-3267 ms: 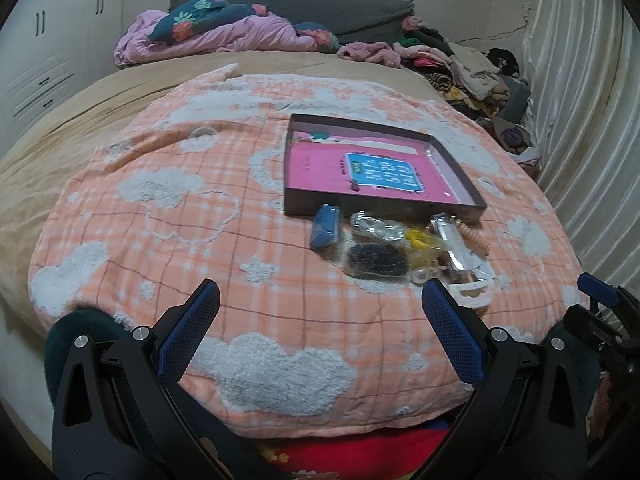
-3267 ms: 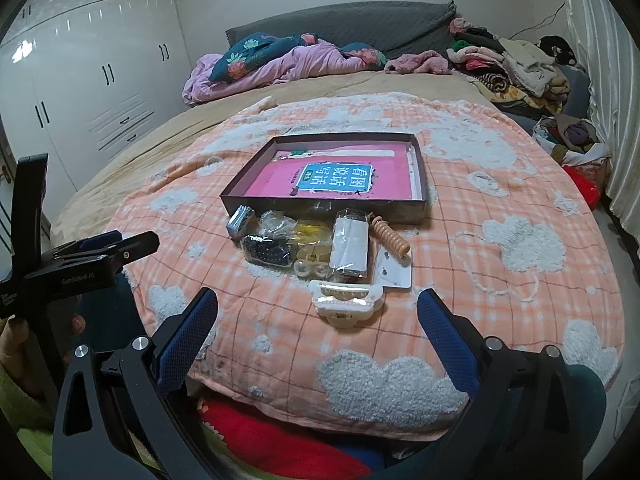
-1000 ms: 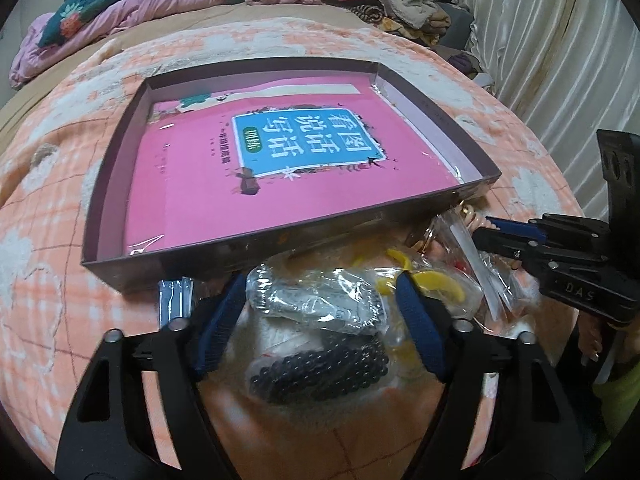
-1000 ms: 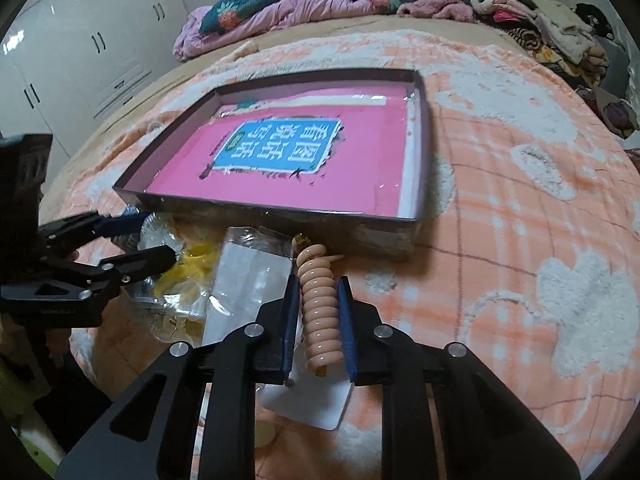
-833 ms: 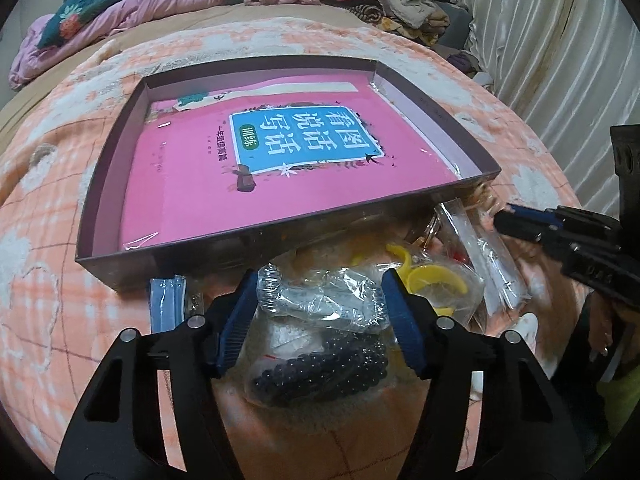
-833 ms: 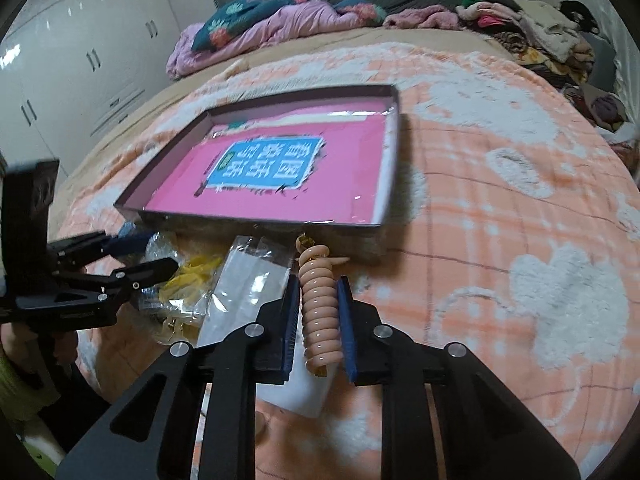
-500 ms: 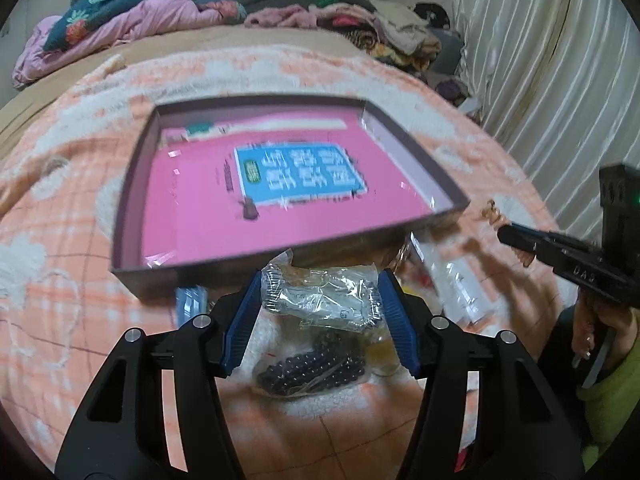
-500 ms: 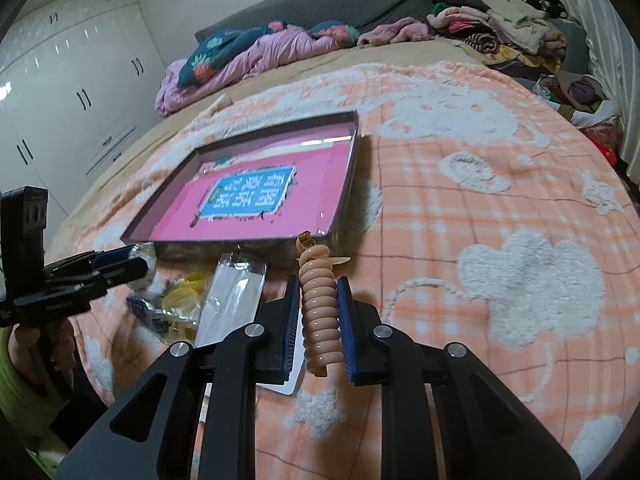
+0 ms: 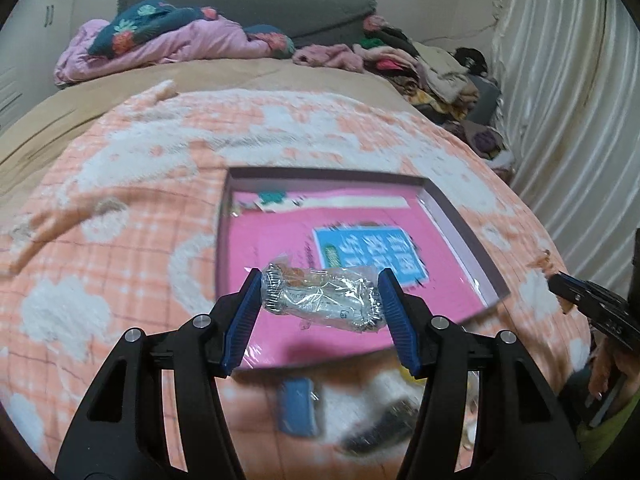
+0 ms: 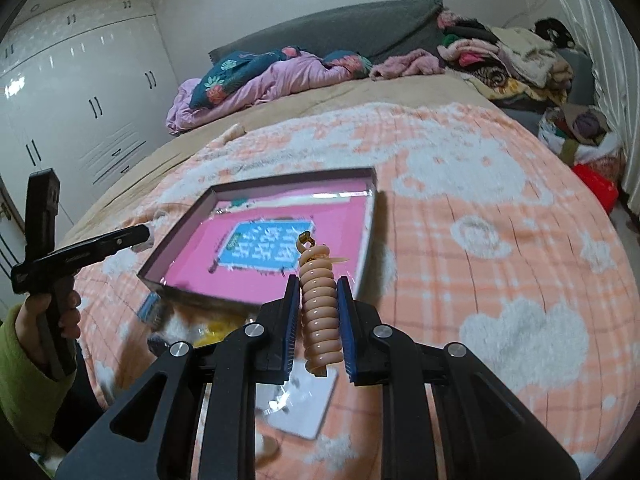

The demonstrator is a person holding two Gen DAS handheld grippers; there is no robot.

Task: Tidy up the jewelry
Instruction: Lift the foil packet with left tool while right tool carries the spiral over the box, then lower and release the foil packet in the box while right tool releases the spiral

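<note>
1. Blanket (image 9: 100, 216) in orange and white check covers the bed, and all the things lie on it.
2. Left gripper (image 9: 320, 300) is clamped on a clear bag of silver jewelry (image 9: 320, 298); its jaws have just been closing, and both blue pads press on the ends of the bag. The bag hangs in the air above the near edge of the box, not touching the blanket.
3. Shallow dark box (image 9: 460, 224) lies open on the blanket, and a pink book with a blue label (image 9: 368, 254) fills its floor.
4. Below the left gripper, in front of the box, a small blue packet (image 9: 298, 406) and some other bags lie on the blanket; they are blurred.
5. Right gripper (image 10: 319, 320) is closed on a peach spiral coil (image 10: 319, 312), which stands upright between the pads, with a small gold clasp at its top. It is held in front of the near right corner of the box.
6. White card (image 10: 308, 412) lies on the blanket under the right gripper.
</note>
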